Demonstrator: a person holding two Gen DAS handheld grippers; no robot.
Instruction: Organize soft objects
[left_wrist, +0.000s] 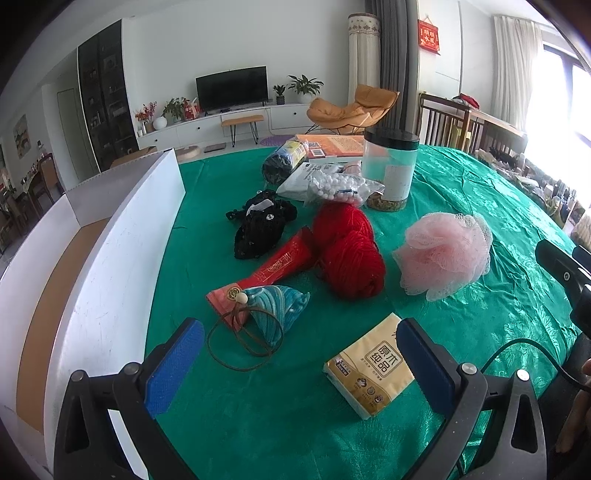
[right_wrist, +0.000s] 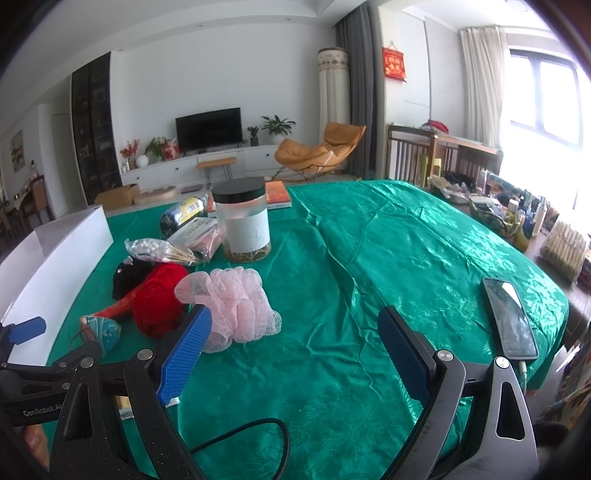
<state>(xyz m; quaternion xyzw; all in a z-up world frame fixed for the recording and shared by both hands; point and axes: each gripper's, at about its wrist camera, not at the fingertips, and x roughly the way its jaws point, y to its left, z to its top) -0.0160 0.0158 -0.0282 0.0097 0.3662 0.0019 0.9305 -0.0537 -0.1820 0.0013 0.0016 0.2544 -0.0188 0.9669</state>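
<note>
On the green tablecloth lie a pink mesh bath puff (left_wrist: 445, 254) (right_wrist: 231, 302), red yarn skeins (left_wrist: 351, 251) (right_wrist: 159, 299), a black knitted piece (left_wrist: 260, 227) (right_wrist: 127, 277), a teal cloth pouch (left_wrist: 275, 308) (right_wrist: 103, 332) with a brown cord, a red packet (left_wrist: 275, 267) and a yellow tissue pack (left_wrist: 369, 373). My left gripper (left_wrist: 299, 365) is open, low over the cloth between the pouch and the tissue pack. My right gripper (right_wrist: 295, 354) is open, its left finger just in front of the puff. Neither holds anything.
An open white cardboard box (left_wrist: 122, 240) (right_wrist: 62, 258) stands at the table's left. Behind the soft things are a clear jar with a black lid (left_wrist: 389, 168) (right_wrist: 242, 221), a bag of white balls (left_wrist: 338, 188), packets and a book (left_wrist: 332, 146). A phone (right_wrist: 511, 319) lies near the right edge.
</note>
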